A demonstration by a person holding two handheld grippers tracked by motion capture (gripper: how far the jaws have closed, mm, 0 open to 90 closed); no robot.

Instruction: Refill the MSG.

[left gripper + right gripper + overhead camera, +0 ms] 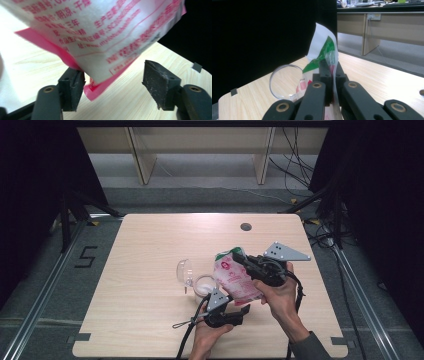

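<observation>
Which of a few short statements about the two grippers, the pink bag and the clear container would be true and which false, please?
1. The right gripper is shut on the pink bag. True.
2. The left gripper is clamped tight on the bag. False: its jaws stand open around the bag's lower corner.
3. The clear lid stands by the round container. True.
4. The bag lies flat on the table. False: it is held up.

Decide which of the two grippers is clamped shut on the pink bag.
The right gripper: its jaws pinch the bag at its top edge. The left gripper stands open around the bag's bottom corner.
</observation>
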